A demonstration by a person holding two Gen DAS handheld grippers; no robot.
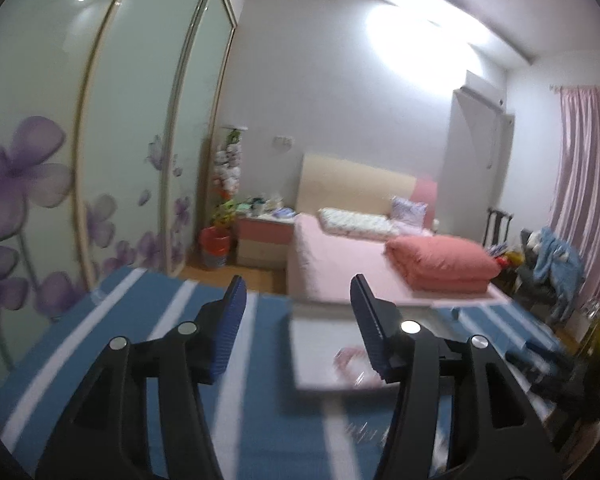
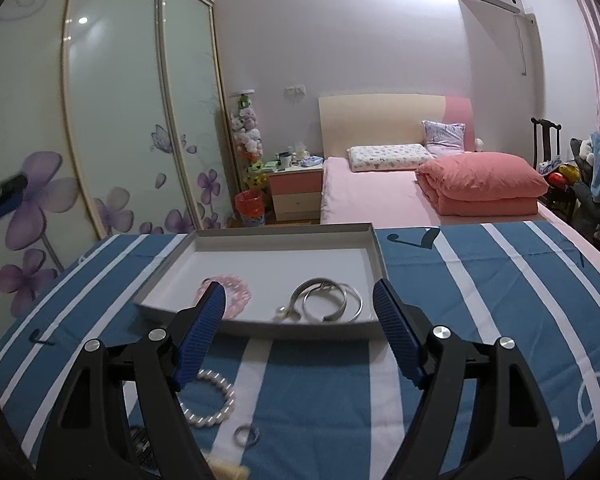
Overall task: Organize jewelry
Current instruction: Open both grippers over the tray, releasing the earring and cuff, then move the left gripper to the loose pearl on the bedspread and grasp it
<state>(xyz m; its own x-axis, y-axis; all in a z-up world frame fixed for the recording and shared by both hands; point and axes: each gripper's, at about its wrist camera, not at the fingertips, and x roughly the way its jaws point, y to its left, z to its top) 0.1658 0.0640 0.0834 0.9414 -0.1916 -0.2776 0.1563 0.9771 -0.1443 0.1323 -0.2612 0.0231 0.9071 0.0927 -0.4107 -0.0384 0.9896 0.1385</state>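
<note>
Sorting is mid-way: the white tray on the striped cloth holds a pink bead bracelet and silver bangles. Both the left tongs and right tongs stand open and empty. Just before the tray lie a pearl bracelet and small ring; next, one probably needs lowering over, pinching, and carrying in.

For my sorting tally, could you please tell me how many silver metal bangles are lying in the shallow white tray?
2: the silver metal bangles overlap in the shallow white tray, right of a pink beaded bracelet. None seems hidden.
</note>
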